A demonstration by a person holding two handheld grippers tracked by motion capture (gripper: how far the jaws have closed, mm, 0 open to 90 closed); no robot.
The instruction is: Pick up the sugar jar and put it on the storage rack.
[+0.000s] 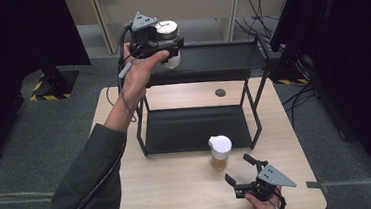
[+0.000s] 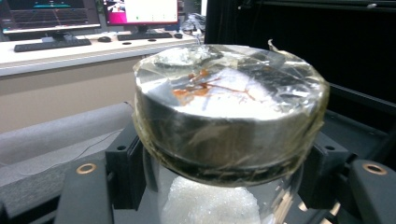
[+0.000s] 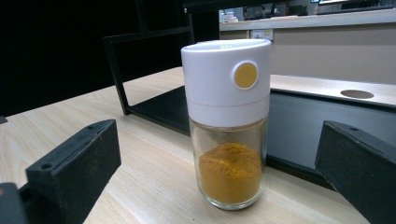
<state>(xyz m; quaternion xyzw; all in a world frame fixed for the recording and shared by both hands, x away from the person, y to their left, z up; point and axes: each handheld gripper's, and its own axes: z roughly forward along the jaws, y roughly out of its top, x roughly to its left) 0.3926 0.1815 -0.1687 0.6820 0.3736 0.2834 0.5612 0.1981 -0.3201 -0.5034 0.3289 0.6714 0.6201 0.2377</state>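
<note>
The left gripper [image 1: 161, 48] is up at the far left, over the top shelf [image 1: 220, 56] of the rack. Its jaws are shut tight on a glass jar [image 2: 229, 140] with a shiny metal lid, taking it just under the lid. The jar looks hard, smooth and easy to break, and may slip. The right gripper [image 1: 240, 173] is near, its jaws wide open with nothing in them, facing the spice jar [image 3: 227, 121] on the table [image 1: 180, 185]

No words, brand names or numbers can be read anywhere. Ahead of the right tongs, the spice jar [image 3: 227, 122] bears just a plain yellow dot on its white cap; the far monitors [image 2: 140, 10] are blurred.
</note>
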